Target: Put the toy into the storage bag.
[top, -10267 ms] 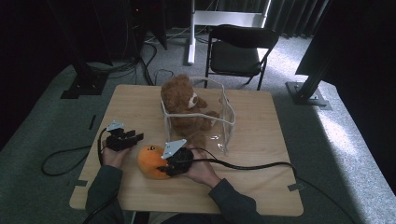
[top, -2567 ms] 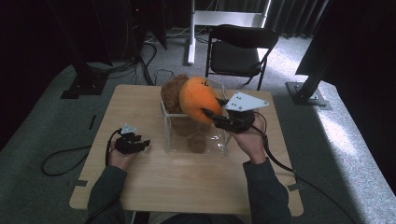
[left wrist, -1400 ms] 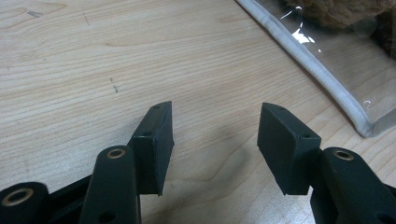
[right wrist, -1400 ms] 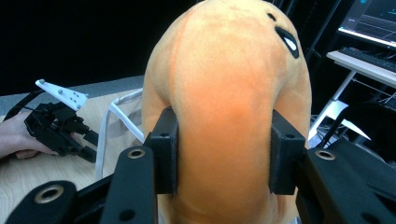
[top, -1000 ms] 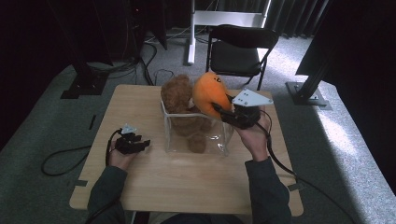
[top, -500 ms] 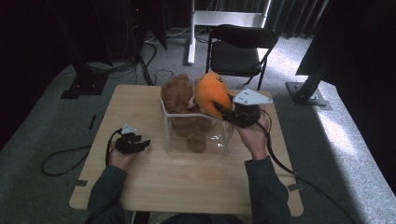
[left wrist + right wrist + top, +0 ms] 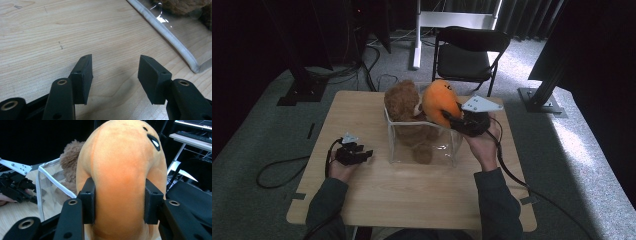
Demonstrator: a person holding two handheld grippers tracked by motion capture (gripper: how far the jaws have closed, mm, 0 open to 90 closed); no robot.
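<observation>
Right gripper (image 7: 451,119) clamped on orange plush (image 7: 439,102), held above clear bin (image 7: 422,150) beside brown teddy (image 7: 404,102). Left gripper (image 7: 362,154) rests w/ jaws apart on surface (image 7: 412,195). Best approach: lower plush well inside rim before releasing.

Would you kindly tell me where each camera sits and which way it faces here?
High view: above the person's side, looking forward and down on the table; both forearms and the left gripper show.
Left gripper view: on the left gripper, facing bare tabletop and the clear box; open jaws show.
Right gripper view: on the right gripper, facing the orange plush.
All three share the clear box.
</observation>
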